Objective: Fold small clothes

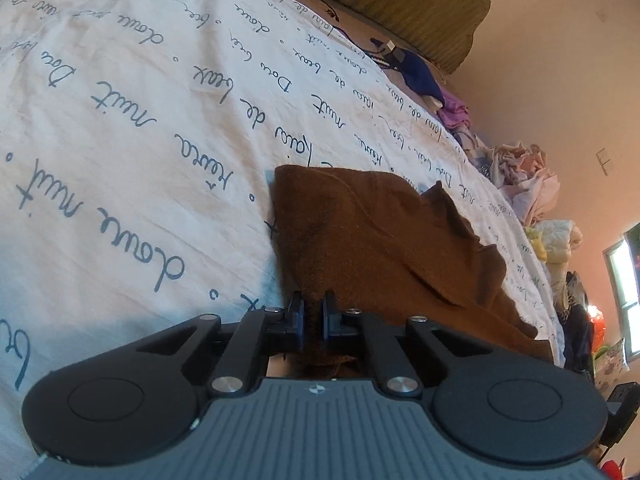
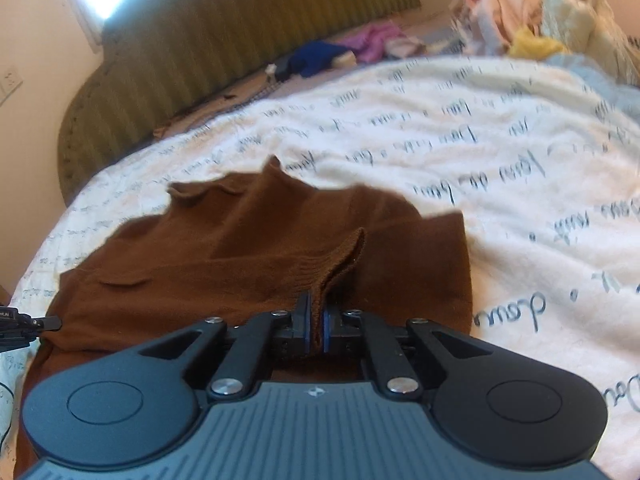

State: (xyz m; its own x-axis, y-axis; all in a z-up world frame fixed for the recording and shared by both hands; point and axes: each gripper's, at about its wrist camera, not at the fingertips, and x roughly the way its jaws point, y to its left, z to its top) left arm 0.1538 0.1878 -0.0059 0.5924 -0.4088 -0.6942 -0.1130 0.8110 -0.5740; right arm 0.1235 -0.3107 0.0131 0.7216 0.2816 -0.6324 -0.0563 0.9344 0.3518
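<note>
Brown knitted garment [image 2: 248,248] lies on the white bedsheet [image 1: 120,128] with blue handwriting printed on it, partly flat and partly lifted. In the right wrist view its long side runs from the lower left toward the upper right, and a small wavy corner stands up at the far edge, pointing to the green headboard [image 2: 224,40]. A ribbed hem rises from the cloth as a thin upright fold and goes straight into the right gripper [image 2: 316,320]. The fingers of this gripper are almost fully closed, and the blue pads press the ribbed hem from both sides.

In the left wrist view the same garment [image 1: 372,240] stretches away from the camera toward the right, with one flap folded over on its right part. The left gripper [image 1: 313,316] pinches the near edge of the cloth; only a narrow gap is between its fingers, and brown fabric fills this gap.

Both grippers point downward at a slant to the bed. At the left edge of the right wrist view a black tip of the other tool touches the garment's side.

No container is visible. Beyond the sheet, a dark blue cloth [image 1: 416,72], a purple cloth [image 1: 454,114] and a pile of pale clothes [image 1: 528,184] lie loose on the bed near the wall.
</note>
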